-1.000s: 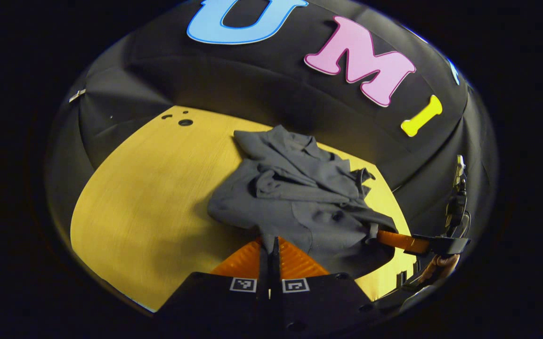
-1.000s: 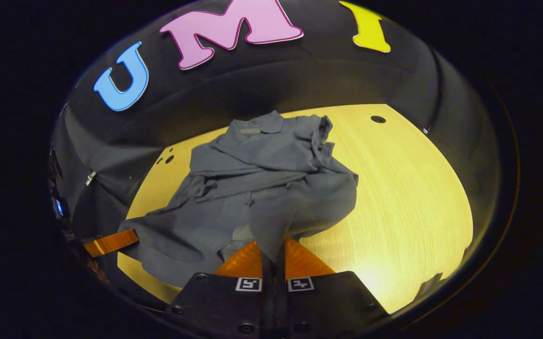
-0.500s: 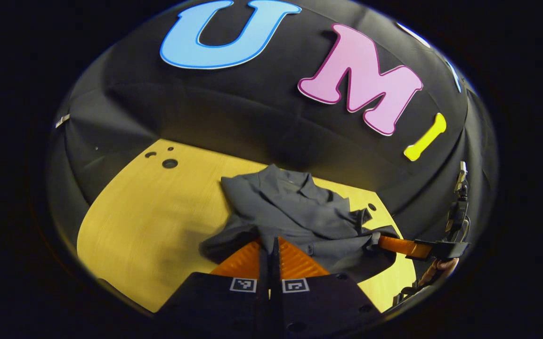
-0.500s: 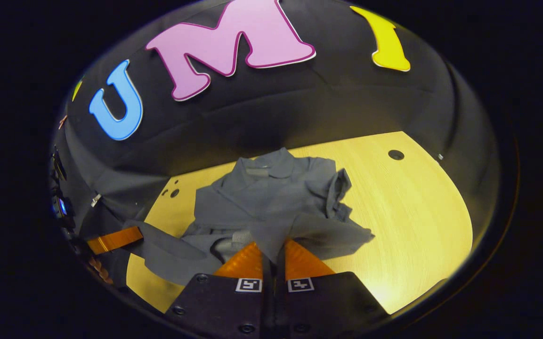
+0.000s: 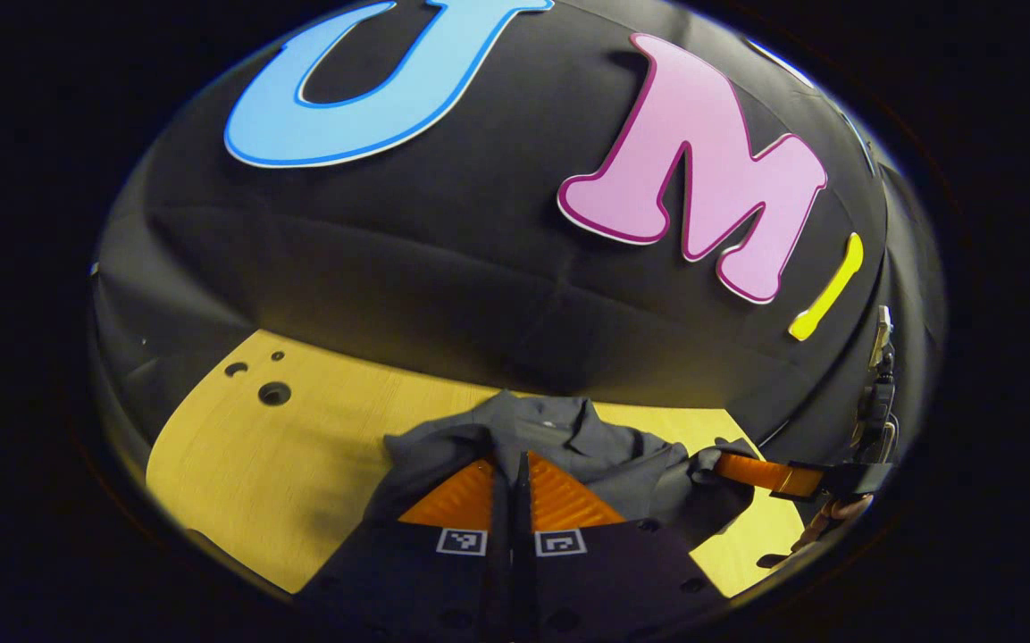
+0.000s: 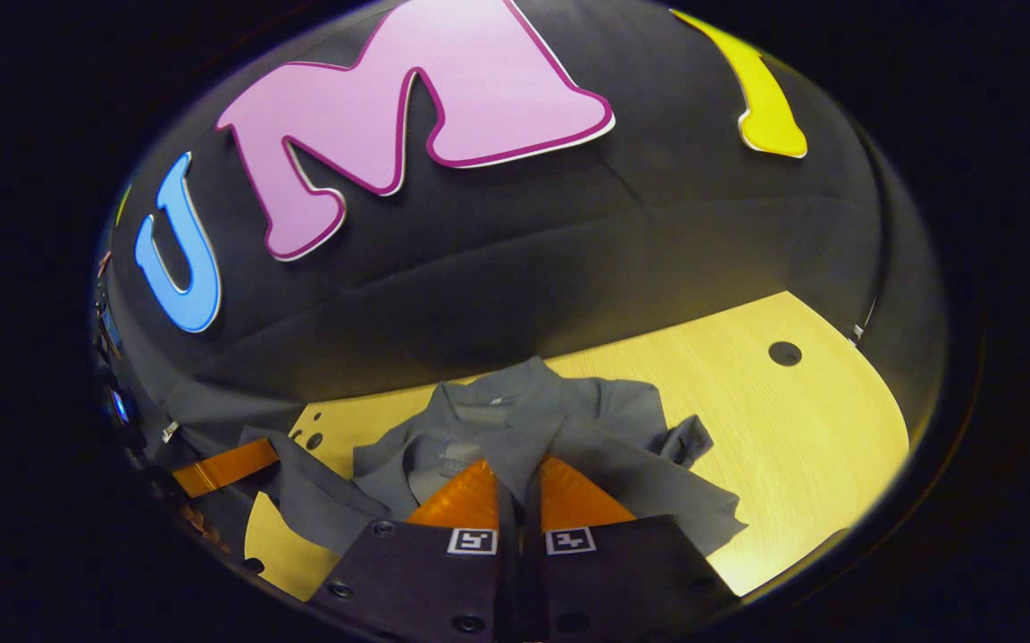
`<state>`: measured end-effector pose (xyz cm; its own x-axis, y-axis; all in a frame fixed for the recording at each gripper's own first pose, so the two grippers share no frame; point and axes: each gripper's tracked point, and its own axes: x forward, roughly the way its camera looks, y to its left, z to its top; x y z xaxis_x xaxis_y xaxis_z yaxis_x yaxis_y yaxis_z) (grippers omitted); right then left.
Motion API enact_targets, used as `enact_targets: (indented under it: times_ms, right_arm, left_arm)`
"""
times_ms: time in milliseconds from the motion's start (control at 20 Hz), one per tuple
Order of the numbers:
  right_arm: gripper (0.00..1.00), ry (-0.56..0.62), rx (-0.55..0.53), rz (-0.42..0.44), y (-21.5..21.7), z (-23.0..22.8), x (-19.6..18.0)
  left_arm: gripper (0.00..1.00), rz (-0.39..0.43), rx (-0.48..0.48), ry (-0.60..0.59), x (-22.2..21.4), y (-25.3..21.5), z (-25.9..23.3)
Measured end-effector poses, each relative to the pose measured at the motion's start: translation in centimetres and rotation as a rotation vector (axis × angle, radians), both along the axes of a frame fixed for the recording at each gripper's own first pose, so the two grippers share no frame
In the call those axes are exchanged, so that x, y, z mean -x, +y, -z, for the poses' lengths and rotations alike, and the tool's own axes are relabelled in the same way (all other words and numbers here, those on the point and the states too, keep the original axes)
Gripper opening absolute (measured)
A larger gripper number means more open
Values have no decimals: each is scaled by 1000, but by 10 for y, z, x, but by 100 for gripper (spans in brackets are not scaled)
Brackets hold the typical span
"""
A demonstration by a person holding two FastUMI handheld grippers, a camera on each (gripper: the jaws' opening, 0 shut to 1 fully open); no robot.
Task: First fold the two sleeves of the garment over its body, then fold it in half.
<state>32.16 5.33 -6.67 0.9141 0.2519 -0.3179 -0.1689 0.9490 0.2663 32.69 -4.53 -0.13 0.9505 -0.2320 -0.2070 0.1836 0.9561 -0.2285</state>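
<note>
Both my tongs, left gripper point(image 5: 512, 471) and right gripper point(image 6: 515, 482), pinch the crumpled grey collared garment point(image 6: 559, 429) above the yellow wooden table point(image 6: 791, 429); I should carry both hem corners level to the collar.

Each gripper carried a dark, flat-faced body with two small square black-and-white fiducial markers side by side at the finger roots. On the left gripper point(image 5: 519, 464) round screw recesses sat near the body corners. The right gripper point(image 6: 519, 469) showed dark round screw heads along its body edges. Both sets of fingers point(image 6: 470, 491) had ribbed, wedge-shaped faces.
</note>
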Motion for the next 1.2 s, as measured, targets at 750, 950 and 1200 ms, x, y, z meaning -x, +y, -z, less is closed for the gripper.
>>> enact_targets:
  times_ms: [750, 950, 1200]
  right_arm:
    - [35, -98, 25, 156, -25, 42, -128]
    - [78, -77, 78, 142, -32, 50, -112]
    - [99, -130, 128, 142, -37, 20, -60]
  left_arm:
    - [42, -153, -119, -62, -138, 44, 67]
    - [97, -194, -140, -56, -122, 50, 56]
    - [96, -191, -130, -96, -63, 40, 13]
